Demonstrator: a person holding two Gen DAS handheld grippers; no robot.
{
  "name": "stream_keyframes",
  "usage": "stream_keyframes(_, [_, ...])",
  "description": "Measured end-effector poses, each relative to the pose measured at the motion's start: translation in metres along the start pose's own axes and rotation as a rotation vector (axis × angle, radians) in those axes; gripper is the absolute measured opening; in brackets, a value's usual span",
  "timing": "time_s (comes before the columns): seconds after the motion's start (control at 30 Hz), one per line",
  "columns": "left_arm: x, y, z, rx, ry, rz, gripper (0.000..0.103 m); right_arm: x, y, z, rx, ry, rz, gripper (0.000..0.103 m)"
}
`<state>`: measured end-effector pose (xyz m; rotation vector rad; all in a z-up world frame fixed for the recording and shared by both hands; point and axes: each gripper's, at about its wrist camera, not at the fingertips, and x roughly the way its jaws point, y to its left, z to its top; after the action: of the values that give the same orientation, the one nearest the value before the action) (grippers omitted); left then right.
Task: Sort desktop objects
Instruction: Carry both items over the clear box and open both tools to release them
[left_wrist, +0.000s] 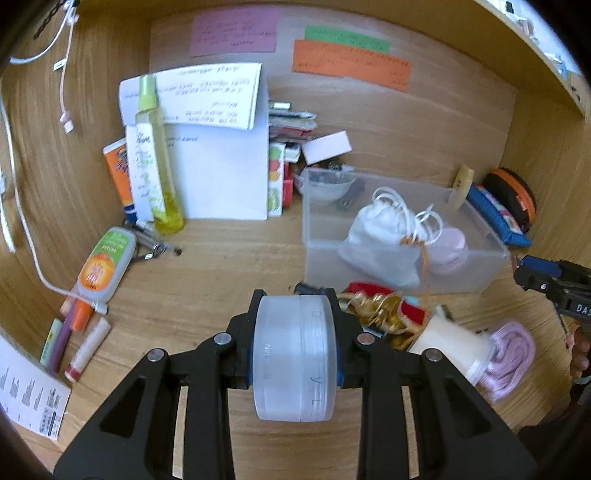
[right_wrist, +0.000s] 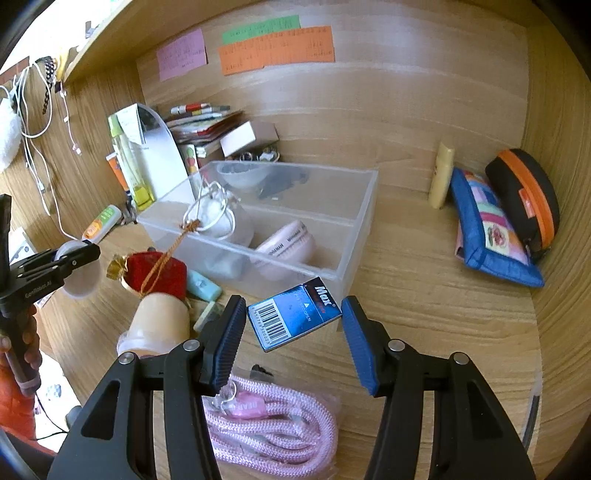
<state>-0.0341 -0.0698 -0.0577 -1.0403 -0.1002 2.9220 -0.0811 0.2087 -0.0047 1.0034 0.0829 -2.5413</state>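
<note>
My left gripper is shut on a frosted white round jar, held above the wooden desk in front of the clear plastic bin. The same jar shows at the left of the right wrist view. My right gripper is open, its blue pads either side of a small blue "Max" box that lies on the desk by the bin's near corner. The bin holds a white drawstring pouch and a pink round jar.
A red and gold pouch, a cream bottle and a pink coiled cord lie in front of the bin. A blue pouch and an orange-trimmed case stand right. A yellow spray bottle, papers and tubes crowd the left.
</note>
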Motion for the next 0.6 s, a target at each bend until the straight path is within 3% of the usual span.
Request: stream_keyframes(0.6, [0.02,-0.02,0.074,0.034,-0.007,-0.163,0.029,0.007,0.0,0.041,0.02,-0.066,0.054,0.05])
